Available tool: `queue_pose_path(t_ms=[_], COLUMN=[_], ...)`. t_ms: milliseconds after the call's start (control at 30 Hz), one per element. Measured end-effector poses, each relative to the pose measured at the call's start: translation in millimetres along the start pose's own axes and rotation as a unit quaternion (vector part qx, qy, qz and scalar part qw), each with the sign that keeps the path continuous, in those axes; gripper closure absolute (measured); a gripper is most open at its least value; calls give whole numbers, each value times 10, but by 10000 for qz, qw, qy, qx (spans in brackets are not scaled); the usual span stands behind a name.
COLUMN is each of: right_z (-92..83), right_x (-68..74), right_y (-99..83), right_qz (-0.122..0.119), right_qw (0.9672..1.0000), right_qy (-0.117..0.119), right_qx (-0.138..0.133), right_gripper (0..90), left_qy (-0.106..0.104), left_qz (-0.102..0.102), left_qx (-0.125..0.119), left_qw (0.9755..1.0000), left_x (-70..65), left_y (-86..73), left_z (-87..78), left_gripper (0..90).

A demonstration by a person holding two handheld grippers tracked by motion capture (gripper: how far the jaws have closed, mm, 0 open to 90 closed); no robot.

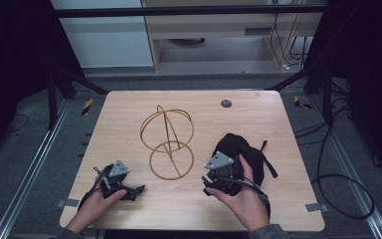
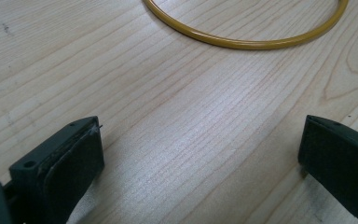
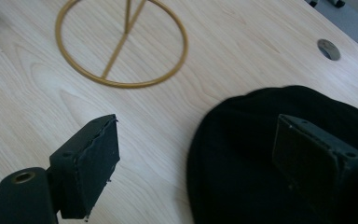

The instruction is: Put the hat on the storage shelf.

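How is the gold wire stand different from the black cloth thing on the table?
The wire stand is gold, thin and open, so the wood shows through it; the black cloth is dark and solid. The stand rises upright from its ring base; the cloth lies slumped. The stand sits mid-table between the grippers; the cloth lies by the right gripper. Both rest on the table.

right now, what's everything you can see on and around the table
wire stand: one, gold, two rings joined by rods, middle of the table
black cloth item: one, black with a strap, near right part of the table, partly under the right gripper
grommet: one, grey, round, far side of the table
table: one, light wood, on a dark floor
cables: several, black, on the floor at the right
left gripper: one, black, open over bare wood near the stand's lower ring
right gripper: one, black, open, one of its fingers over the cloth
hands: two, at the near edge
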State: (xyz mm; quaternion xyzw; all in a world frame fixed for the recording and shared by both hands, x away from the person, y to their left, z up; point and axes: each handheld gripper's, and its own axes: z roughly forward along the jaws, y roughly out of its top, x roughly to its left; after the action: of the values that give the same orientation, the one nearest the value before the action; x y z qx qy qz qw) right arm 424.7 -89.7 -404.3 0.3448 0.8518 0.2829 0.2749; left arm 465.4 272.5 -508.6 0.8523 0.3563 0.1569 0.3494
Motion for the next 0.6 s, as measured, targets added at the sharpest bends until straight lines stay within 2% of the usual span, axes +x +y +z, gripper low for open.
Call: queue_pose_path(t_ms=[67, 133, 167, 300, 367, 400, 433, 467, 500, 600], right_z=[-73, -93, -137, -196, -212, -212, -201, -201, -198, -207], right_x=[-136, -181, -321, -535, -637, -637, -739, -739, -824, -910], right_y=[4, 3, -1, 19, 48, 48, 82, 82, 104, 118], right_qz=[72, 124, 241, 368, 374, 374, 282, 282, 290, 367], right_qw=[9999, 9998, 9992, 9984, 9983, 9983, 9980, 9980, 9978, 9970], right_qy=[31, 55, 136, 174, 182, 182, 120, 120, 215, 343], right_qx=[104, 147, 276, 388, 410, 410, 548, 548, 558, 584], right_gripper=[141, 138, 129, 134, 133, 133, 132, 132, 135, 145], left_qy=[1, 1, 1, 1, 1, 1, 1, 1, 1, -4], left_qz=[0, -1, -1, -1, 0, 0, -1, -1, -1, 4], left_qx=[0, -3, -3, -2, -2, -2, -2, -3, -3, -2], left_qw=[10000, 10000, 10000, 10000, 10000, 10000, 10000, 10000, 10000, 10000], left_x=[0, 0, 0, 0, 0, 0, 0, 0, 0, 1], left_y=[0, -1, -1, -1, 0, 0, 0, -1, -1, 0], left_z=[0, 0, 0, 0, 0, 0, 0, 0, 0, 0], left_gripper=[0, 0, 0, 0, 0, 0, 0, 0, 0, 0])
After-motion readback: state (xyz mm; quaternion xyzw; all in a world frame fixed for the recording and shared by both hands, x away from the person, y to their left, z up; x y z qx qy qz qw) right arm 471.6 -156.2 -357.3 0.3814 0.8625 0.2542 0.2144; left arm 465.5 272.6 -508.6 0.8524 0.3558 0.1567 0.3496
